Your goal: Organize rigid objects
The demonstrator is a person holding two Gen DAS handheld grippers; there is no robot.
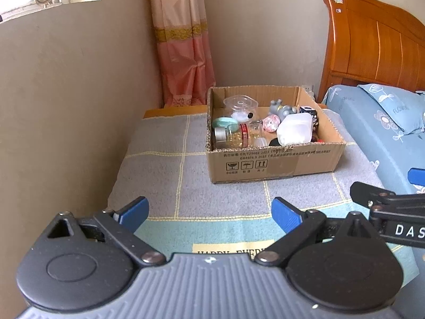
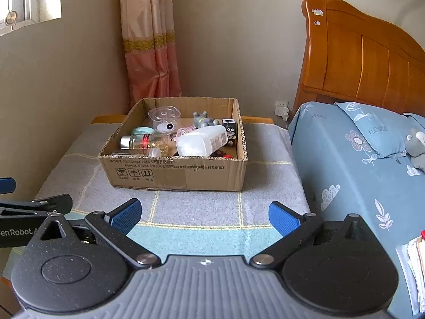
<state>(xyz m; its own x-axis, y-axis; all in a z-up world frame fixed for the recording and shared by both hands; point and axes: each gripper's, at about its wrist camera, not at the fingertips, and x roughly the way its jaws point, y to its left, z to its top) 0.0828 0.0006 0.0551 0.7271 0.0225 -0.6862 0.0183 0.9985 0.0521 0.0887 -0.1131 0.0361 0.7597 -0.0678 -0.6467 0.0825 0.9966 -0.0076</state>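
An open cardboard box (image 1: pixel 273 163) (image 2: pixel 172 171) stands on a cloth-covered table. Inside lie a glass jar with a silver cap (image 1: pixel 233 134) (image 2: pixel 140 142), a white plastic bottle (image 1: pixel 294 129) (image 2: pixel 202 141), a clear round container (image 1: pixel 240 103) (image 2: pixel 164 115), a grey figurine (image 1: pixel 281 109) (image 2: pixel 204 119), a pink ball (image 1: pixel 271 122) and a black dice-like cube (image 2: pixel 230 130). My left gripper (image 1: pixel 209 212) hovers open in front of the box, empty. My right gripper (image 2: pixel 204 214) is also open and empty, beside the left one.
The grey checked cloth (image 1: pixel 170 175) covers the table, with a wall close on the left. A bed with blue flowered bedding (image 2: pixel 358 159) and wooden headboard (image 2: pixel 358 53) borders the right side. A pink curtain (image 1: pixel 183 53) hangs behind. Papers (image 2: pixel 414 265) lie at the far right.
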